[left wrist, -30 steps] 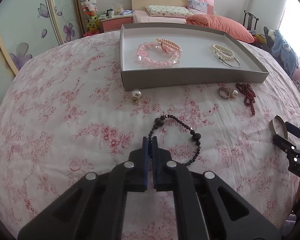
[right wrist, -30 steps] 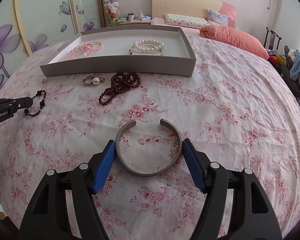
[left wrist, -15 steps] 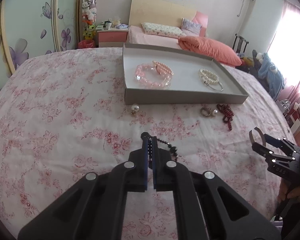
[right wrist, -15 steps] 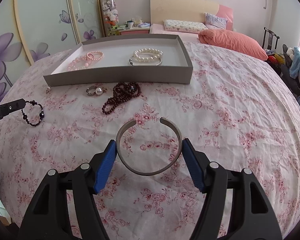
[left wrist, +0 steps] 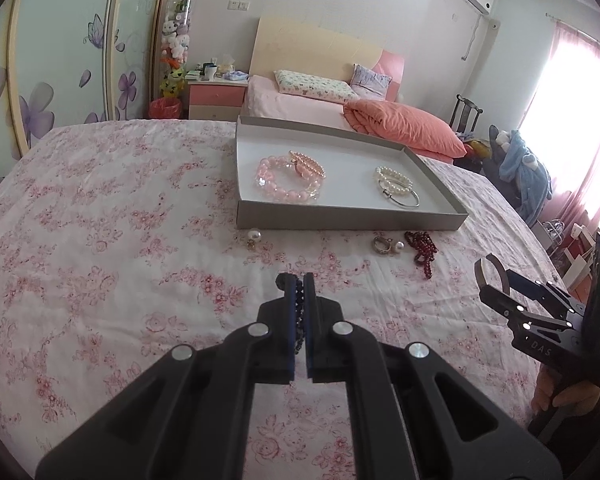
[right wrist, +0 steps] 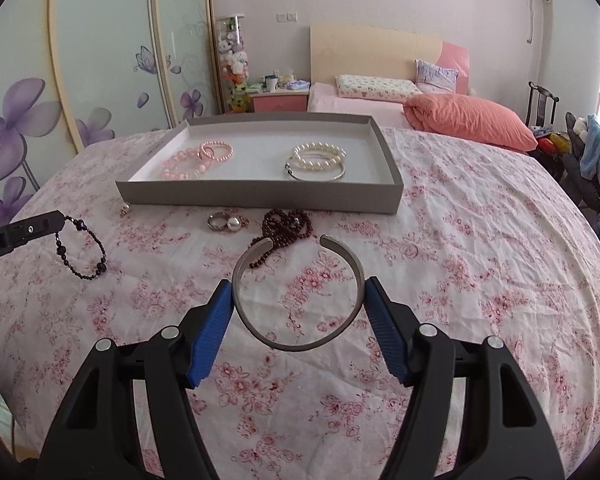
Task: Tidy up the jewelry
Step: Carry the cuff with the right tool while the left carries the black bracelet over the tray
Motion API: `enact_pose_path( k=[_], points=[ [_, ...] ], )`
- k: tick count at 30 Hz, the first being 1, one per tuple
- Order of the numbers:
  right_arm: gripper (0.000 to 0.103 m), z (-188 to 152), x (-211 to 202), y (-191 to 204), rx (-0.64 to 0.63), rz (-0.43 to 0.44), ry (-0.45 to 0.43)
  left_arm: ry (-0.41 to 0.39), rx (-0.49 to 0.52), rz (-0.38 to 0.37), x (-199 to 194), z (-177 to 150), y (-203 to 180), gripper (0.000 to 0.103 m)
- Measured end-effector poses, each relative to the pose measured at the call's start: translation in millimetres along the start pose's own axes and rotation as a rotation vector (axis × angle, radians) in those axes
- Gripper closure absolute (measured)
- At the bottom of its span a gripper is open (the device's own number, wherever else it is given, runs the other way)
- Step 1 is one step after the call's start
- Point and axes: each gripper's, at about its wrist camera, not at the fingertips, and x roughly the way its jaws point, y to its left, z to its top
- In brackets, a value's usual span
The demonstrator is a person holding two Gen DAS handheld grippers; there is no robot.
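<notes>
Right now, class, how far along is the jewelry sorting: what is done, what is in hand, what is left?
Done: pink bracelets and pearl bracelets lie in the grey tray.
In hand: the left tongs pinch a black bead bracelet; the right tongs hold a silver cuff.
Left on the cloth: dark red beads, a ring with a pearl piece beside it, and a pearl earring.

Black bead bracelet mostly hidden between pads.

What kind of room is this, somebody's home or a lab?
Most likely a home bedroom. A bed with pillows stands at the back beside a pink nightstand, with a tall case of plush toys and flower-painted sliding wardrobe doors along the wall.
</notes>
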Motion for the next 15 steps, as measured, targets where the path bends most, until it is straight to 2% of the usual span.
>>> enact_pose_path(
  k=[8, 15],
  points=[
    [0.036, 7.3, -9.5, 3.9, 0.0, -0.002, -0.071, -0.043, 0.028, 0.026, -9.8, -1.1, -9.2, 0.098],
    [0.036, 12.7, -18.3, 4.5, 0.003, -0.015, -0.142, -0.114, 0.069, 0.093, -20.7, 2.6, -22.4, 0.098]
  ],
)
